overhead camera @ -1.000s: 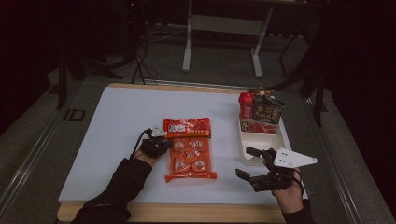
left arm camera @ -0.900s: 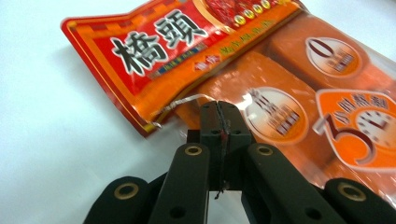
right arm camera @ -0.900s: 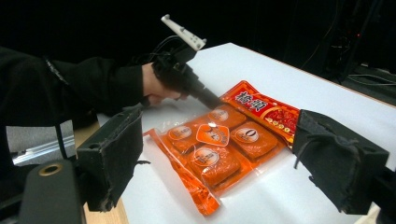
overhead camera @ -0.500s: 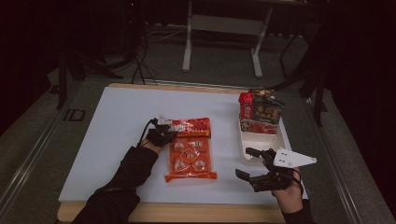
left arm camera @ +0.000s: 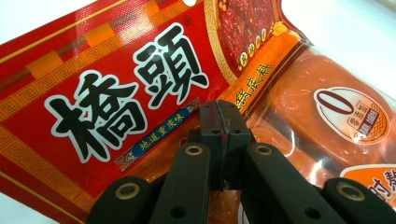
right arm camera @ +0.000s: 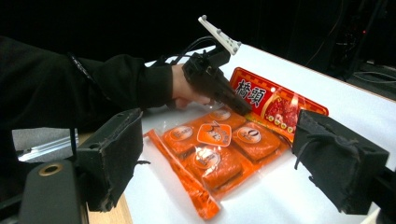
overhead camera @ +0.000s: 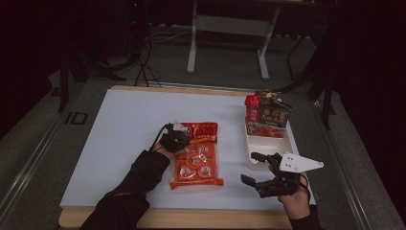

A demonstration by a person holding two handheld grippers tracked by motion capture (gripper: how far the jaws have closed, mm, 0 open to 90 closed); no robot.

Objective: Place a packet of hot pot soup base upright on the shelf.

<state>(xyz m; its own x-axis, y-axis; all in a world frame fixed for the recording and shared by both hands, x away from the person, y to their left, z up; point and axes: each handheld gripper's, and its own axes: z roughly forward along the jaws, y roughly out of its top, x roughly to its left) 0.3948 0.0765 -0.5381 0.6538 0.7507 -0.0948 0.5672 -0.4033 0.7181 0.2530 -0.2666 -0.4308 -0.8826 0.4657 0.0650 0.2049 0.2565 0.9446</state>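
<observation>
With jaws pressed together and empty, the left gripper (overhead camera: pixel 184 137) rests on the flat orange-red plastic snack packet (overhead camera: pixel 197 154) at mid-table (overhead camera: pixel 119 124); right gripper (overhead camera: pixel 256 168) spread. Packet looks light, floppy, slippery; pinch its sealed edge.

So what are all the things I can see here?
Snack bag: one, red and orange, middle of the table.
Tray: one, white, right side of the table.
Snack packs: a few, red and dark, standing in the tray's far end.
Table: one, white top.
Left tool: one, black, jaws shut together over the bag's red top.
Right tool: one, black with grey plate, open, near the tray.
Sleeves: two, black.
</observation>
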